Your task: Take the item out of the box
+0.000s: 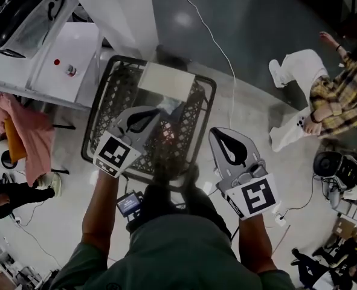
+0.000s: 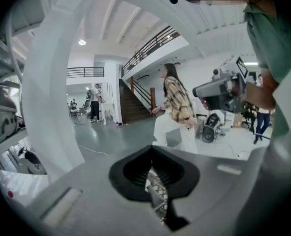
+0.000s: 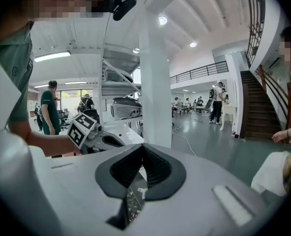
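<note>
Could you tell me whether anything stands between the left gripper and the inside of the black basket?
Nothing visible does. The left gripper hangs over the open-topped basket with its jaws together and empty. A pale board lies across the far rim, clear of the gripper. What lies inside is too dim to name.

We wear a green short-sleeved shirt. Our left gripper and right gripper have pale grey shells and black ribbed jaws; behind the jaws of each sits a cube with black-and-white square markers.
</note>
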Demonstrator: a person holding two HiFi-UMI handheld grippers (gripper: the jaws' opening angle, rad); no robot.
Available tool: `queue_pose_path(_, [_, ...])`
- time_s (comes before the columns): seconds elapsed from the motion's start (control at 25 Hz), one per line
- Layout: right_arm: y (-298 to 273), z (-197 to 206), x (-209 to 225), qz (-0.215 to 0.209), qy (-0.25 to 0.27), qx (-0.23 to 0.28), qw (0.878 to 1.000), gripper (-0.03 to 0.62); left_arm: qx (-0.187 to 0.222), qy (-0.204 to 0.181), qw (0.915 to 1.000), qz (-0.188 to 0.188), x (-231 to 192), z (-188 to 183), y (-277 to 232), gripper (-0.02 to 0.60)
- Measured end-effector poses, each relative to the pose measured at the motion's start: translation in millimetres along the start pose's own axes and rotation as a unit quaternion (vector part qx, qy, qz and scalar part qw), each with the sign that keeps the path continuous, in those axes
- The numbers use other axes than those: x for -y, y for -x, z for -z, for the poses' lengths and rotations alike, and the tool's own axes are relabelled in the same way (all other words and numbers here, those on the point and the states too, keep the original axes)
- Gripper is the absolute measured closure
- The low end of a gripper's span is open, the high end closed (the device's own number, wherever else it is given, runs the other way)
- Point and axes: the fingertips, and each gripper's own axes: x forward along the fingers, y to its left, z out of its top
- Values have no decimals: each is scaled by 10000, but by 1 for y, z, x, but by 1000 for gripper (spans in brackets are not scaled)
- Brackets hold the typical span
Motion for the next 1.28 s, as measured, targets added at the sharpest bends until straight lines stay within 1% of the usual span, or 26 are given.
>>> queue_pose_path(0.28, [-31, 25, 13, 48, -180, -134, 9997, 588, -336, 153, 9993, 102, -23, 59, -34, 579])
queue_pose_path(0.56, [-54, 55, 18, 101, -374, -363, 9986, 588, -705, 422, 9962, 289, -32, 123, -66, 578])
queue_pose_path(0.6, [-57, 60, 19, 113, -395, -389, 9984, 588, -750, 436, 9957, 311, -34, 131, -71, 572])
queue_pose_path(0.64, [-60, 64, 19, 124, -418, -419, 9982, 588, -790, 454, 9953, 338, -36, 138, -76, 553])
queue_pose_path(0.88, [-75, 94, 19, 170, -575, -631, 9962, 588, -1121, 496, 9912, 506, -41, 189, -108, 521])
queue_pose_path(1.04, [-87, 116, 21, 207, -688, -730, 9947, 588, -1376, 539, 9873, 581, -45, 229, -131, 477])
queue_pose_path(1.16, [-91, 130, 22, 229, -787, -820, 9933, 588, -1542, 593, 9844, 599, -47, 253, -145, 437])
queue_pose_path(1.28, [-94, 143, 23, 232, -856, -926, 9917, 588, -1663, 600, 9825, 587, -51, 271, -157, 415])
